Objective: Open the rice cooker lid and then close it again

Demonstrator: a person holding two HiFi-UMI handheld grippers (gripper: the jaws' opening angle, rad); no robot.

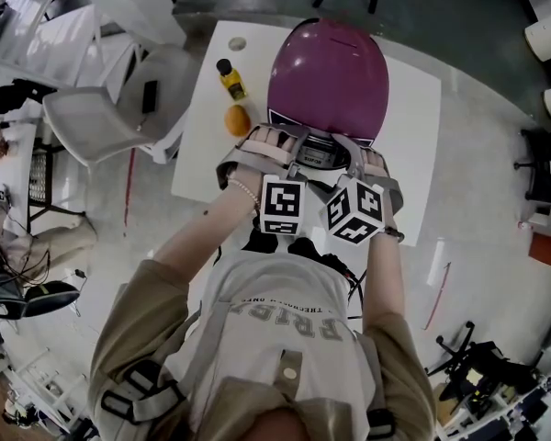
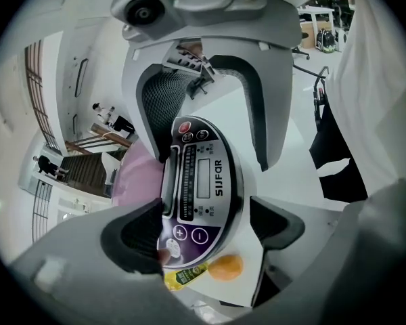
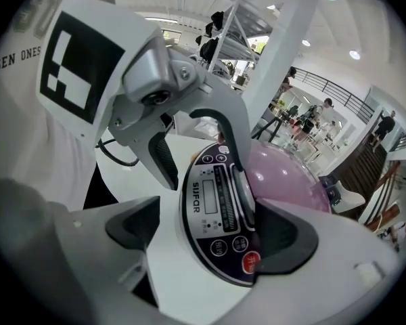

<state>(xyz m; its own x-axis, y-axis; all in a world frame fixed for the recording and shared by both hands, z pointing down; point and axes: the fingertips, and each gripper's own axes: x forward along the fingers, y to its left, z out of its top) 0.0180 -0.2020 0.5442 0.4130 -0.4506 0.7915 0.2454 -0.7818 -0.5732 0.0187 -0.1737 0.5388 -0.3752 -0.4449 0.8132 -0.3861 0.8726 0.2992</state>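
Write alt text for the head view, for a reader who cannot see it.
From above, a person holds the left hand-held gripper and the right hand-held gripper at the front of a closed purple rice cooker on a white table. A yellow bottle and an orange sit beside it, at picture left.

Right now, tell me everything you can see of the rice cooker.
The rice cooker sits upright on the white table, its glossy magenta domed lid closed. The front carries a dark purple control panel with a small display, round buttons and one red button. A yellow bottle and an orange sit beside it. The left gripper and right gripper, both open, straddle the panel's ends; contact is unclear.
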